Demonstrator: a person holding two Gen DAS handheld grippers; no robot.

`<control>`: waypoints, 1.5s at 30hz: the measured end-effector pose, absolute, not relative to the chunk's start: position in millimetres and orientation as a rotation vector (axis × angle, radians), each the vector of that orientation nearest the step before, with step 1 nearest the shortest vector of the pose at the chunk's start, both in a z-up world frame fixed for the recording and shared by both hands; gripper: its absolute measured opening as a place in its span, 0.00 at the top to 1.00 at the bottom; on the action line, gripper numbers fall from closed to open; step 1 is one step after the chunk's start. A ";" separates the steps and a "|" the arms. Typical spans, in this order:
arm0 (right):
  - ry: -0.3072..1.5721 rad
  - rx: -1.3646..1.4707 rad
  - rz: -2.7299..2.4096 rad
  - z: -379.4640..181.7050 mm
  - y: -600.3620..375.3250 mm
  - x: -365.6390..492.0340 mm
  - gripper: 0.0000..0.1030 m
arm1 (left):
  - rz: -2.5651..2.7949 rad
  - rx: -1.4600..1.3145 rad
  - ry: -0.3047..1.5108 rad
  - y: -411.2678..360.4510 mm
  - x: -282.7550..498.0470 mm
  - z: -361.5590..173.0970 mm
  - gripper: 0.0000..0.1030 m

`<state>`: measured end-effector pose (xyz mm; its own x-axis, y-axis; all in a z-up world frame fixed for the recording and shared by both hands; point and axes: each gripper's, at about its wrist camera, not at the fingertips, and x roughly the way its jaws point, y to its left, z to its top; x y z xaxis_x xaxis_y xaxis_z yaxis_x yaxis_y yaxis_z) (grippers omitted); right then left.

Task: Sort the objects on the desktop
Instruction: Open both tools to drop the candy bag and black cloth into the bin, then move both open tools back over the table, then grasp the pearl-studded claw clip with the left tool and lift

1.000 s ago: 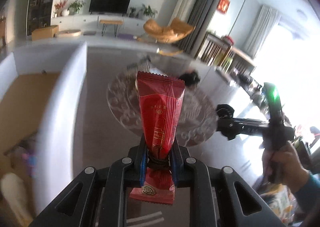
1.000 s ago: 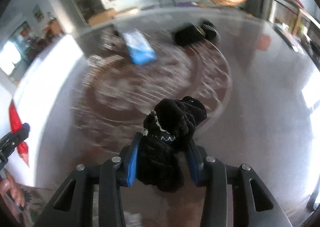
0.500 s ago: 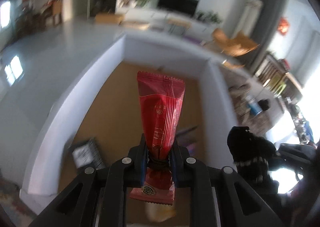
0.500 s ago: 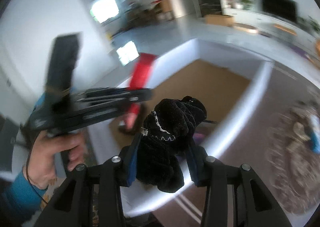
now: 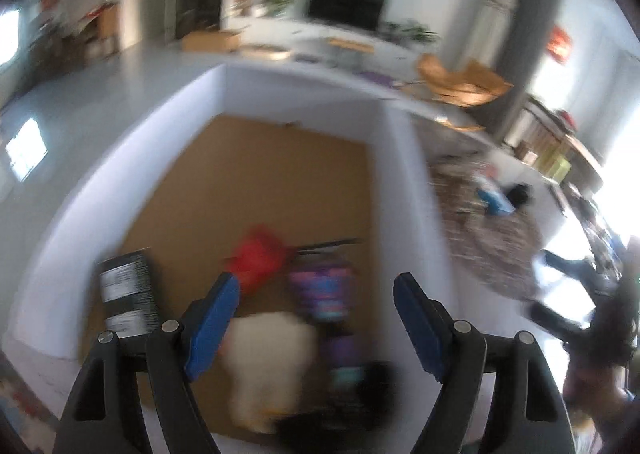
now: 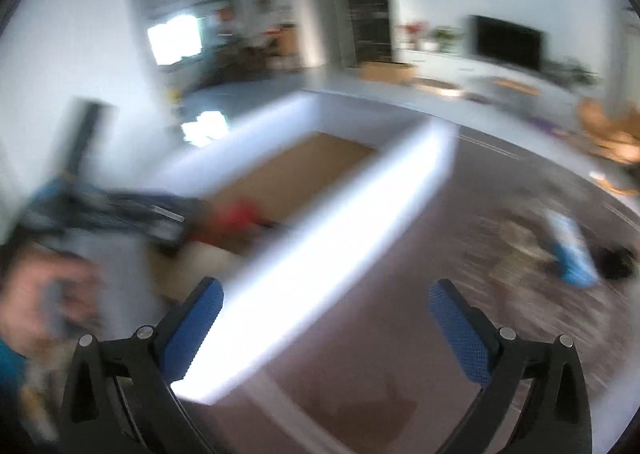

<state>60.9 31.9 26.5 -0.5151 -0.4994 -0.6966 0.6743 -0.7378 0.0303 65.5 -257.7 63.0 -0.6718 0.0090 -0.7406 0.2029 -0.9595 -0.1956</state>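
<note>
My left gripper (image 5: 316,290) is open and empty above a white-walled cardboard box (image 5: 384,174). The red snack packet (image 5: 260,260) lies inside the box among a black packet (image 5: 126,294), a cream item (image 5: 268,358), a colourful pack (image 5: 324,294) and a dark thing (image 5: 360,394) at the near end. My right gripper (image 6: 326,302) is open and empty over the brown table by the box's right wall (image 6: 320,266). The red packet also shows in the right wrist view (image 6: 236,216). Both views are blurred.
On the patterned round mat (image 5: 492,230) lie a blue packet (image 6: 572,250) and a black cloth item (image 6: 616,264). The other hand-held gripper (image 6: 120,214) and the hand holding it appear at the left of the right wrist view. Living room furniture stands behind.
My left gripper has opened and the red packet now lies in the box. My right gripper has opened and no longer holds the black glove; it has swung right, toward the table.
</note>
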 end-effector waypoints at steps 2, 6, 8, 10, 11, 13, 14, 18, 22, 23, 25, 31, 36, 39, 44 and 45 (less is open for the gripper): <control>0.375 1.041 -2.343 -4.2 82.3 42.2 0.00 | -2.869 1.238 0.382 -211.5 57.7 76.9 0.23; 0.329 1.240 -2.473 -43.2 179.4 16.0 0.00 | -3.067 1.307 0.384 -131.7 50.3 93.5 0.04; 0.295 1.297 -2.506 -49.5 211.7 11.8 0.00 | -3.123 1.390 0.370 -91.6 37.5 82.4 0.00; 0.246 1.338 -2.524 -58.4 234.5 8.0 0.00 | -3.108 1.480 0.288 -64.6 20.6 61.7 0.00; 0.209 1.321 -2.533 -57.2 239.2 8.2 0.00 | -3.085 1.516 0.253 -55.2 12.5 54.3 0.00; 0.197 1.322 -2.544 -50.1 246.6 10.4 0.00 | -3.015 1.609 0.207 -41.3 -5.6 24.9 0.00; 0.216 1.325 -2.545 -49.0 242.1 12.5 0.00 | -2.983 1.650 0.204 -39.2 -16.6 11.1 0.00; 0.217 1.322 -2.552 -47.3 240.5 15.6 0.00 | -2.862 1.726 0.154 -44.9 -51.1 -36.5 0.00; 0.215 1.323 -2.557 -57.6 238.5 5.9 0.00 | -2.875 1.639 -0.019 -40.5 -79.9 -39.7 0.00; 0.214 1.323 -2.557 -58.9 237.8 4.2 0.00 | -2.876 1.624 -0.073 -39.6 -90.9 -41.3 0.00; 0.216 1.323 -2.560 -59.6 236.7 2.8 0.00 | -2.903 1.589 -0.150 -39.7 -114.7 -44.1 0.00; 0.214 1.323 -2.559 -60.0 236.5 2.4 0.00 | -2.912 1.567 -0.159 -49.5 -195.3 -48.5 0.00; 0.213 1.323 -2.560 -60.2 236.6 2.7 0.00 | -2.864 1.583 -0.128 -45.1 -243.1 -48.2 0.00; 0.212 1.323 -2.561 -61.0 236.6 2.1 0.00 | -2.938 1.555 -0.186 -36.3 -247.5 -47.0 0.23; 0.215 1.322 -2.562 -60.8 236.9 2.4 0.00 | -2.956 1.429 -0.165 -39.5 -222.4 -42.4 0.58; 0.215 1.322 -2.560 -60.6 236.9 2.4 0.00 | -2.937 1.417 -0.152 -42.6 -212.2 -42.1 0.58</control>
<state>2.4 236.9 -60.6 -0.5562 -0.1537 -0.8167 0.2878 -0.9576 -0.0158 -212.2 -42.6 -42.1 -0.6172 0.0703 -0.7837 -0.1510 -0.9881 0.0303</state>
